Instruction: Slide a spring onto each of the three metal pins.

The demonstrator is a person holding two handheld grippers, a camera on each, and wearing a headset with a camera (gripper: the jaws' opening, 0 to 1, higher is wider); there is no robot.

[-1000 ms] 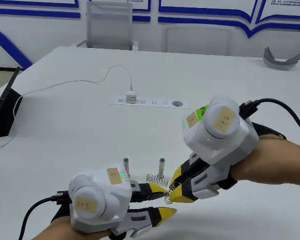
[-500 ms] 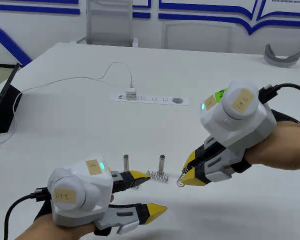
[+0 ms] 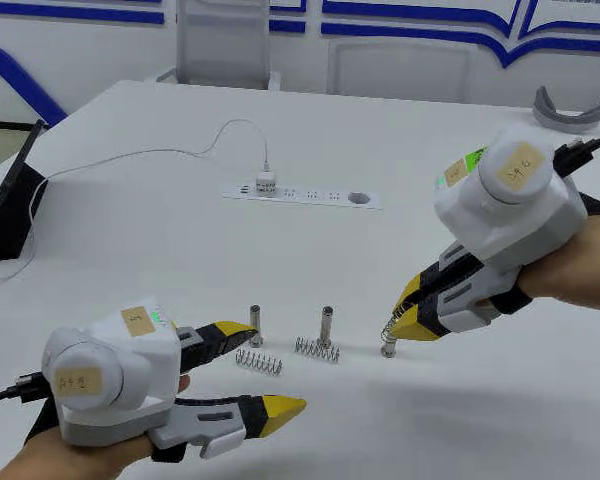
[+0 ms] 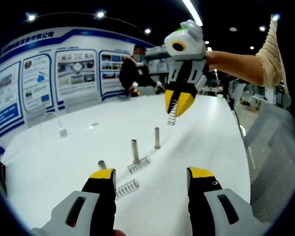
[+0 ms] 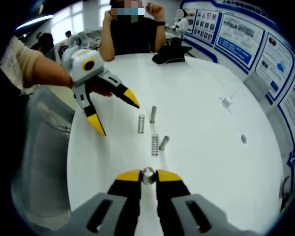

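Holding a spring (image 3: 390, 325) clenched over the rightmost pin (image 3: 388, 348), the right gripper (image 3: 408, 322) could tilt it so the coil snags the pin's tip and pops loose, while the left gripper (image 3: 276, 367) hangs released.

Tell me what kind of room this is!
Probably an office meeting or training room, not a home. There is a big white table with a power strip on it, office chairs behind it, and blue-and-white poster boards along the walls.
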